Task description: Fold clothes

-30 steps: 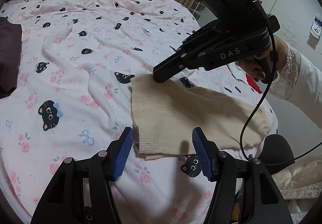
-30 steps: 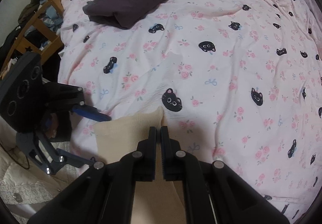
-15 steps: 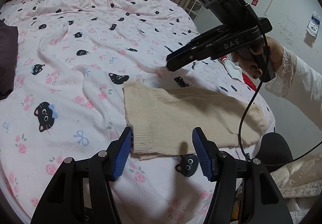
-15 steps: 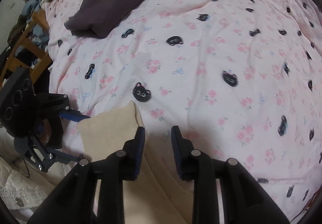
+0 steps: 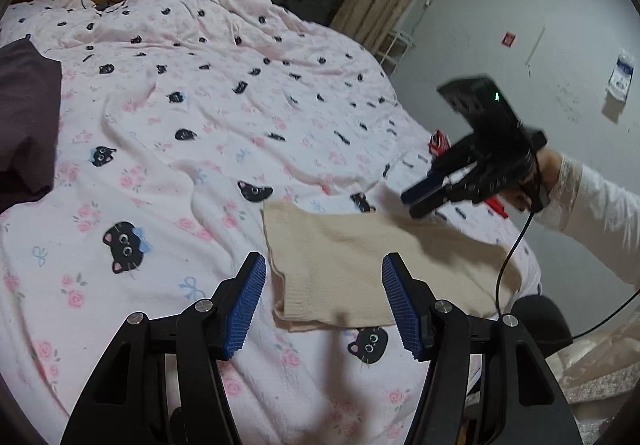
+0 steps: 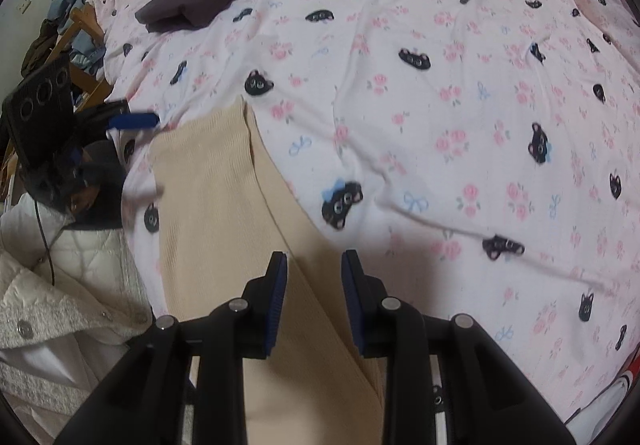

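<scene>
Left wrist view, from its left side across: a folded dark garment (image 5: 24, 117) lies at the far left edge of the bed (image 5: 192, 113), whose pink sheet is printed with cats and roses. The left tongs (image 5: 324, 301) stand wide apart and empty, just short of the ribbed end of the beige garment (image 5: 360, 265). That garment lies flat near the bed's near edge, its long axis running left to right in this view, ribbed end toward the left. Above its right part hover the right tongs (image 5: 418, 201), blurred, held by a hand (image 5: 540, 181) in a white sleeve (image 5: 600, 221).

Right wrist view: the beige garment (image 6: 224, 213) stretches away from the right tongs (image 6: 314, 301), which are narrowly parted and hold nothing.
</scene>
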`<control>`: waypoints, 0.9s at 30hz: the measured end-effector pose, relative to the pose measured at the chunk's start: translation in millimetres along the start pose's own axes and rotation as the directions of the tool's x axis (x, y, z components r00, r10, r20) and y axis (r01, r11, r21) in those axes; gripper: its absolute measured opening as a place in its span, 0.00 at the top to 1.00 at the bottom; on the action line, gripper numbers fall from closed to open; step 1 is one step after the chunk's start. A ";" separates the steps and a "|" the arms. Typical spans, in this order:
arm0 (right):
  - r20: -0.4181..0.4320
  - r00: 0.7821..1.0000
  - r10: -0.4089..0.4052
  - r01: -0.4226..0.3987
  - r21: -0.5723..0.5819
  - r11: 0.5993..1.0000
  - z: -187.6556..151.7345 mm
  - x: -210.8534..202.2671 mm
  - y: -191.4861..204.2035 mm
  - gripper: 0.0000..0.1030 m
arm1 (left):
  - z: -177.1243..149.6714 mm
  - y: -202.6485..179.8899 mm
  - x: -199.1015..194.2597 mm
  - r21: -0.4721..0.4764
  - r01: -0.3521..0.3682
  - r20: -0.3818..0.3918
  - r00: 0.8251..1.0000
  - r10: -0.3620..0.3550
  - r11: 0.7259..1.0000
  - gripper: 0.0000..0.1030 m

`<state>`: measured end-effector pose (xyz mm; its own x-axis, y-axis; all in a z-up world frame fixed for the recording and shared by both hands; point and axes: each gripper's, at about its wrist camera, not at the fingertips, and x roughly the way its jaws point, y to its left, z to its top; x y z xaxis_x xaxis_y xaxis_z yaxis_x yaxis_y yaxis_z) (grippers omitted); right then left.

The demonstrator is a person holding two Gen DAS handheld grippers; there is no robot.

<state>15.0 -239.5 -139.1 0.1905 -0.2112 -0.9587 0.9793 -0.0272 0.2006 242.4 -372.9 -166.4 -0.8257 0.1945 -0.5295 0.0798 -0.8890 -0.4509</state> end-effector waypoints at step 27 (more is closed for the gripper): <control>-0.104 0.991 0.079 -0.083 -0.034 0.996 -16.1 25.1 3.8 0.91 | -9.6 -16.0 26.1 0.047 0.086 -0.148 0.986 -0.078 0.995 0.31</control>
<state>24.6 -229.1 -165.6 0.2733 -0.1097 -0.9557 0.9619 0.0234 0.2724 225.0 -349.7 -179.9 -0.7376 0.3226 -0.5932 -0.0178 -0.8875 -0.4605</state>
